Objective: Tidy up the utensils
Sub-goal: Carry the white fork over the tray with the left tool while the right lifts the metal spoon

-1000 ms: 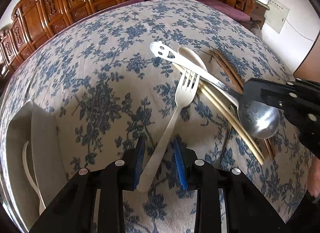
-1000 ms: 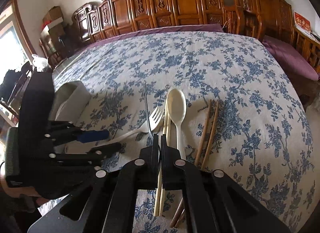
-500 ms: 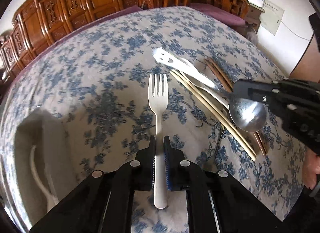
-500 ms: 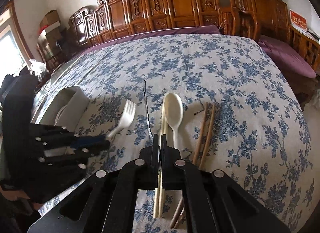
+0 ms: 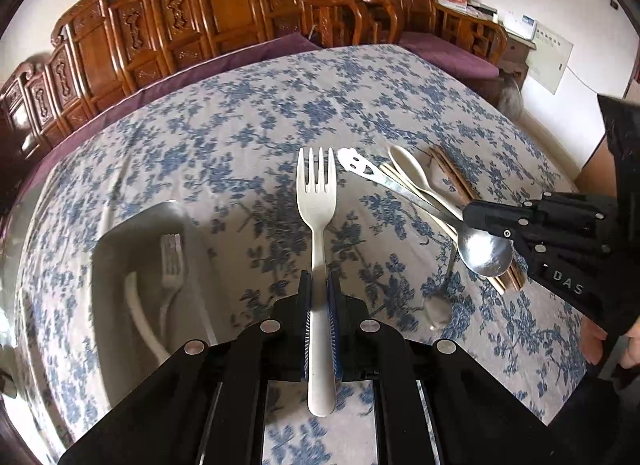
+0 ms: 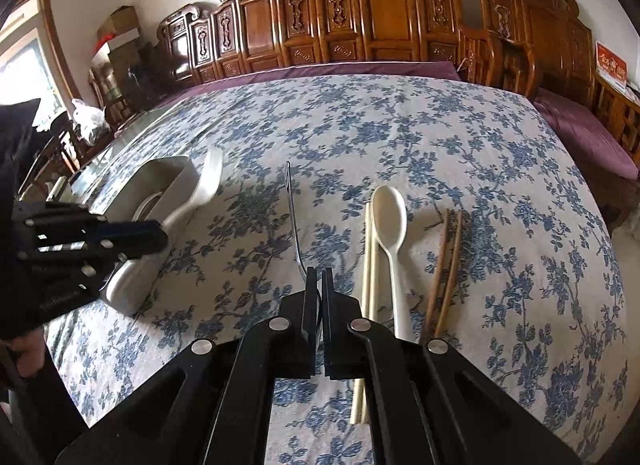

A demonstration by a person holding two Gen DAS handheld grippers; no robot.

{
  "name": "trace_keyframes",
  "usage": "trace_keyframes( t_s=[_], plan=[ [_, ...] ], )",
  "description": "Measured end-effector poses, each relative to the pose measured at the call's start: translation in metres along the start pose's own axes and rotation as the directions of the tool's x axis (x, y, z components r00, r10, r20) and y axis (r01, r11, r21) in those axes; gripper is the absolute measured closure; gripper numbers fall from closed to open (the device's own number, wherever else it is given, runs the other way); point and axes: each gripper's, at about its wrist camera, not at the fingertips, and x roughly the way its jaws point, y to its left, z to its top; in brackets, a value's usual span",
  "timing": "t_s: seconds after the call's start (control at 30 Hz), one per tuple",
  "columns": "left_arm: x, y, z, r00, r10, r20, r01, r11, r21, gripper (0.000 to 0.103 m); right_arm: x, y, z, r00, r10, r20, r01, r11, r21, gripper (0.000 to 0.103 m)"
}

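Observation:
My left gripper [image 5: 318,285] is shut on a cream plastic fork [image 5: 317,201] and holds it above the floral tablecloth, tines pointing away. A grey tray [image 5: 120,265] lies to its lower left with a fork and a white utensil inside. My right gripper [image 6: 319,279] is shut on a metal spoon [image 5: 482,249] near its bowl and holds it raised, smiley handle end forward. On the cloth lie a cream spoon [image 6: 390,221], cream chopsticks [image 6: 370,257] and brown chopsticks [image 6: 446,261]. The left gripper [image 6: 160,235] also shows in the right wrist view beside the tray [image 6: 160,189].
The floral tablecloth [image 6: 400,137] covers a wide surface. Carved wooden chairs [image 6: 360,17] line its far side. A purple cushion [image 6: 580,133] lies at the right. Boxes and a bag stand at the far left.
My left gripper closed on the cream fork, lifted it off the pile and carried it left toward the tray. My right gripper kept hold of the metal spoon and lifted it slightly.

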Motion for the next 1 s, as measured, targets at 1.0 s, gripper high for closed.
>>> trace_keyframes(
  t_s=[1.0],
  plan=[
    [-0.004, 0.130, -0.051, 0.997, 0.063, -0.050, -0.072, 0.977, -0.200, 0.095, -0.001, 0.132, 0.033, 0.995, 0.098, 0.025, -0.093, 0.984, -0.153, 0.100]
  ],
)
